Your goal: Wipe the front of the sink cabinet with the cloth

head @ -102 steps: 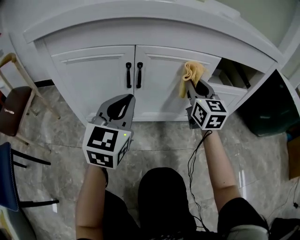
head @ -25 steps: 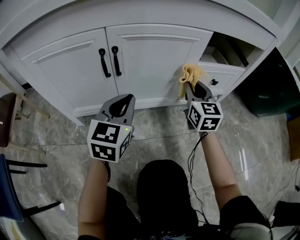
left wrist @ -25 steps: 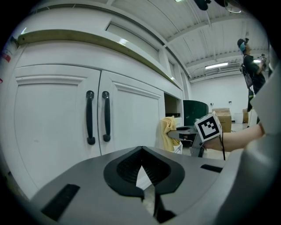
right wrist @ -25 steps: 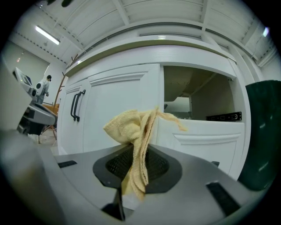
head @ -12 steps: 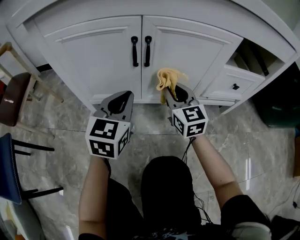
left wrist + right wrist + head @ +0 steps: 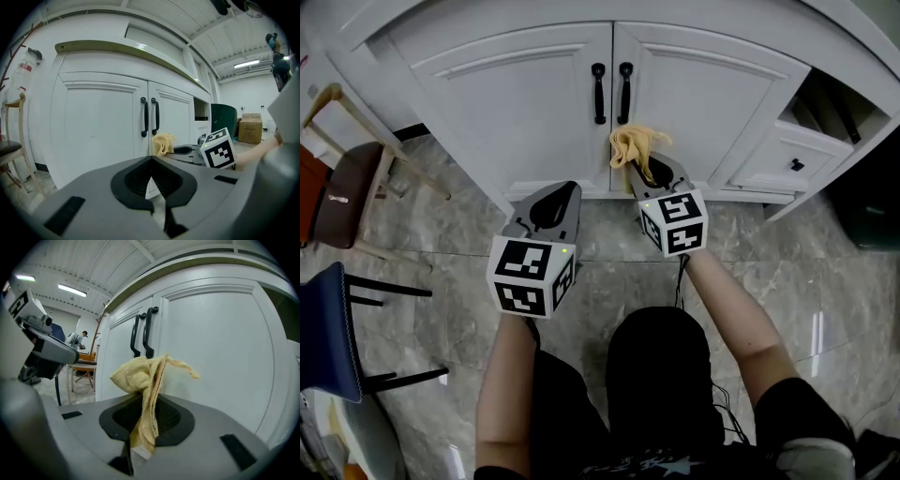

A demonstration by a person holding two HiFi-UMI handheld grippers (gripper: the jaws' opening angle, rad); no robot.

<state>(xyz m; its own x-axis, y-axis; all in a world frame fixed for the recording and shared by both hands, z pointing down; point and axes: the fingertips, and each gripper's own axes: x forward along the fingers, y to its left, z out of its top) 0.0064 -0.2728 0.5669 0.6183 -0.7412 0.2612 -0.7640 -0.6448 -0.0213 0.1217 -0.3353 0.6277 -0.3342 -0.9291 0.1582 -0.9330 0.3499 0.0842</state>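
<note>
The white sink cabinet [image 6: 525, 103] has two doors with black handles [image 6: 599, 92] at the middle seam. My right gripper [image 6: 637, 171] is shut on a crumpled yellow cloth [image 6: 636, 145], held against the lower part of the right door just below the handles. The right gripper view has the cloth [image 6: 143, 380] bunched above the jaws, close to the door [image 6: 211, 357]. My left gripper [image 6: 565, 190] is shut with nothing in it, low in front of the left door. From the left gripper view the cloth [image 6: 162, 143] and the right gripper's marker cube [image 6: 218, 149] are at the right.
A wooden chair with a dark seat [image 6: 342, 187] stands at the left, a blue chair [image 6: 328, 342] nearer. Right of the doors are a drawer [image 6: 792, 159] and an open compartment [image 6: 834, 103]. A dark bin [image 6: 874, 206] sits far right. A cable [image 6: 680, 291] hangs from the right gripper.
The right gripper has carried the cloth leftward across the lower right door, from near the drawer to below the handles. The left gripper has stayed shut and low.
</note>
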